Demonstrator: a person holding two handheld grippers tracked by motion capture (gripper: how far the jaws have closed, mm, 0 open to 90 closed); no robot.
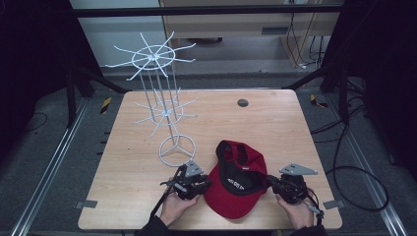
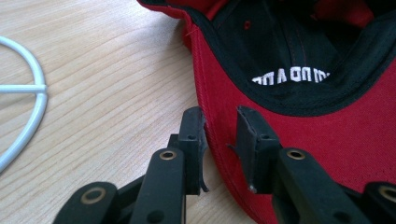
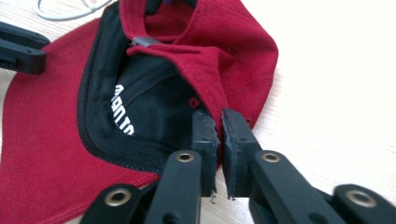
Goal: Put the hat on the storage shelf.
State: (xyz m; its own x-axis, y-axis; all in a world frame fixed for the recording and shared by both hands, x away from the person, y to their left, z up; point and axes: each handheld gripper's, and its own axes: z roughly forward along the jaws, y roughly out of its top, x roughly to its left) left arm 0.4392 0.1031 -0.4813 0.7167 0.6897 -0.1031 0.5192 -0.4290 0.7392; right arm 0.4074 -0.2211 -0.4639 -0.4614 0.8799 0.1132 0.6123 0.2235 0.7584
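A red baseball cap (image 1: 236, 182) lies upside down on the wooden tabletop (image 1: 275, 128). The right tool (image 3: 219, 126) is clamped on its side edge; the left tool (image 2: 222, 133), jaws apart, straddles the brim's edge.

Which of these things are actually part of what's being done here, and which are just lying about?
In use:
- red cap, upside down on the table
- right claw, shut on the cap's edge
- left claw, straddling the brim's edge

Lying about:
- white wire rack
- dark round disc in the tabletop

A light wooden table (image 1: 275, 123) stands on dark grey floor (image 1: 44, 147).
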